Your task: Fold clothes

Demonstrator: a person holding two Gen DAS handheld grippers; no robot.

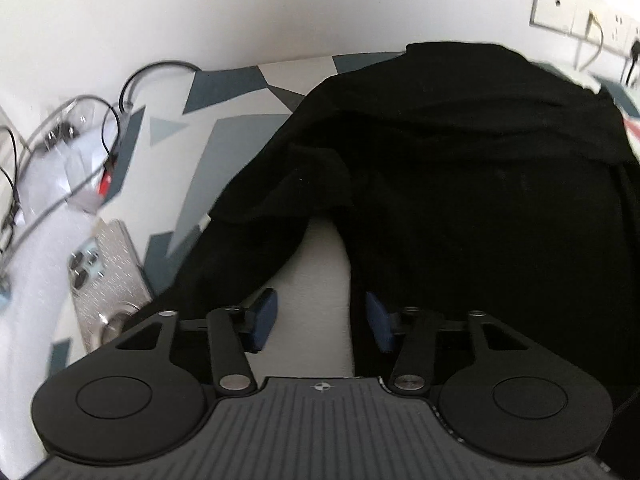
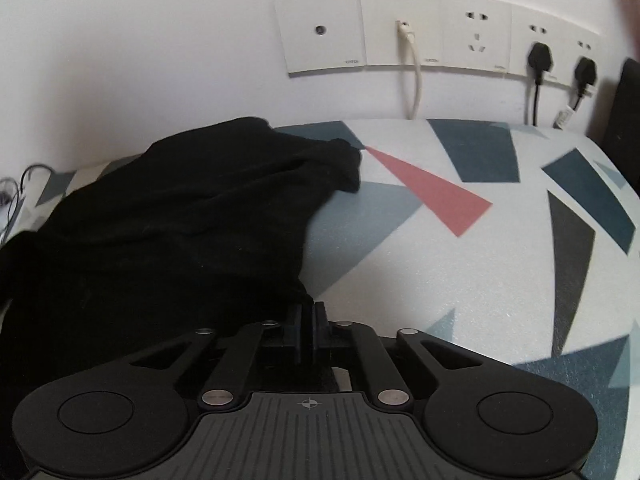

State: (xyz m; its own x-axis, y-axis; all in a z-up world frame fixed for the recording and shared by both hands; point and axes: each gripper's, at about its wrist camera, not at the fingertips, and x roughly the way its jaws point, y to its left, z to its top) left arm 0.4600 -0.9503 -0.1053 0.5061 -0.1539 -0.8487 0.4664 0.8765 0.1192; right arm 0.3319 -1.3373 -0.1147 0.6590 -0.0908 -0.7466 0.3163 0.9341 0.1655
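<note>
A black garment [image 1: 460, 168] lies bunched on a table with a cloth of grey, blue and pink shapes [image 1: 240, 80]. My left gripper [image 1: 320, 316] is open, its blue pads [image 1: 264, 316] apart, over the bare gap between a sleeve and the body of the garment. It holds nothing. In the right wrist view the garment [image 2: 180, 220] fills the left side. My right gripper [image 2: 308, 312] is shut on the garment's near right edge, low over the cloth [image 2: 460, 272].
A phone in a clear case [image 1: 104, 272], cables [image 1: 116, 120] and small plastic bags lie at the table's left. A white wall stands behind with socket plates [image 2: 440, 36], a white cable and two black plugs [image 2: 540, 58].
</note>
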